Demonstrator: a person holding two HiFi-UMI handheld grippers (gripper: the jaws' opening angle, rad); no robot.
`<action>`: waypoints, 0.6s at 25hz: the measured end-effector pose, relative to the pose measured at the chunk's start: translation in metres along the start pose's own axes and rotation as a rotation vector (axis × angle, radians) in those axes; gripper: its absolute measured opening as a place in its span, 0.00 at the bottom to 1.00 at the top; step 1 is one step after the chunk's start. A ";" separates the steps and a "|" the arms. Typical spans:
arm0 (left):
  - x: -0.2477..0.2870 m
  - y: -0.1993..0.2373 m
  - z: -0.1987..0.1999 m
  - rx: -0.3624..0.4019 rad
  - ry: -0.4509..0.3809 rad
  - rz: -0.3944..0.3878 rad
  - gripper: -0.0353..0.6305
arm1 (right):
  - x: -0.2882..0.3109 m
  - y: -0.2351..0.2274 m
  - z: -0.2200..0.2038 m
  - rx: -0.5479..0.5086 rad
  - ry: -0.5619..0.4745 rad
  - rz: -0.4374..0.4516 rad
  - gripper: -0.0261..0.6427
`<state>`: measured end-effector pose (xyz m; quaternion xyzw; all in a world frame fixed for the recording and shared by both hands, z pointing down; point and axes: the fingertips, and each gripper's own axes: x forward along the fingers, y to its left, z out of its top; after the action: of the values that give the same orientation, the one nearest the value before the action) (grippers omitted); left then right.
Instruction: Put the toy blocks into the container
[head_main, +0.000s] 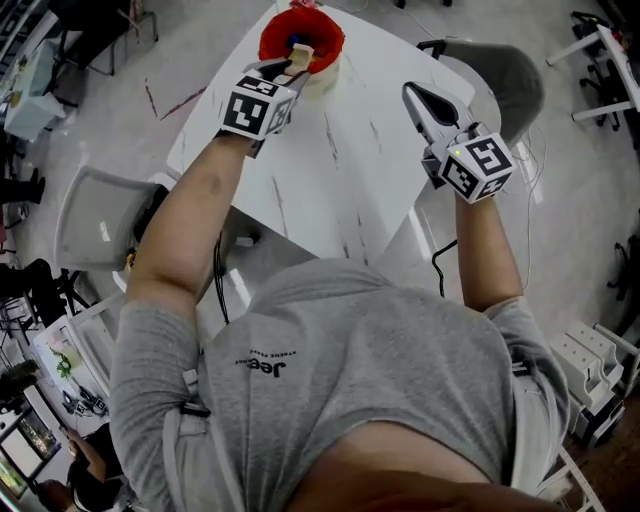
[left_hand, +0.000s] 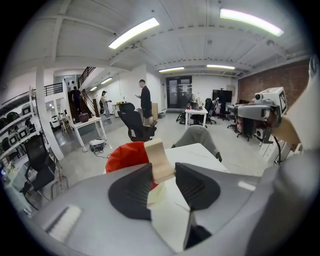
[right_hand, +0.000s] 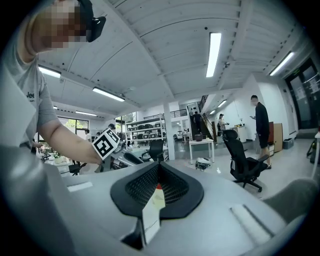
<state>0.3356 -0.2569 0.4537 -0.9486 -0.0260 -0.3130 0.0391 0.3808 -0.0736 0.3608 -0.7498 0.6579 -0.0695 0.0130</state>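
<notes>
The block is a pale wooden piece, pinched between the two jaws of the left gripper. In the left gripper view the dark pads press on its two sides and its top end sticks up past the fingertips, leaning a little to the left. In the head view the block is in the air over the near rim of the container.

The container is red at the top with a pale lower wall. It stands at the far corner of the white table. Something small and blue shows inside it, too small to name. In the left gripper view the red mass sits just behind and to the left of the block.

The right gripper is well apart from the left one, out over the right side of the table and pointing toward the far edge. Its own view shows the ribbed pads meeting along their length, with nothing between them.

The table top near both grippers is bare white with faint dark veins. A grey chair stands past the right corner and another off the left edge. The person's bare forearms and grey shirt fill the lower half of the head view. Beyond lies an office floor with desks, black chairs, shelves, and several people standing far off.
</notes>
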 end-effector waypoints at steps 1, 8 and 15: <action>0.005 0.004 0.001 -0.002 0.006 0.003 0.35 | 0.003 -0.005 0.000 0.001 0.000 0.000 0.04; 0.033 0.034 0.002 -0.026 0.030 0.031 0.35 | 0.033 -0.034 0.000 -0.002 0.002 0.014 0.04; 0.058 0.055 -0.001 -0.037 0.058 0.036 0.35 | 0.063 -0.055 0.001 -0.008 -0.002 0.023 0.04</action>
<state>0.3858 -0.3103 0.4858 -0.9400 -0.0023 -0.3401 0.0280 0.4429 -0.1285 0.3715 -0.7423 0.6667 -0.0662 0.0115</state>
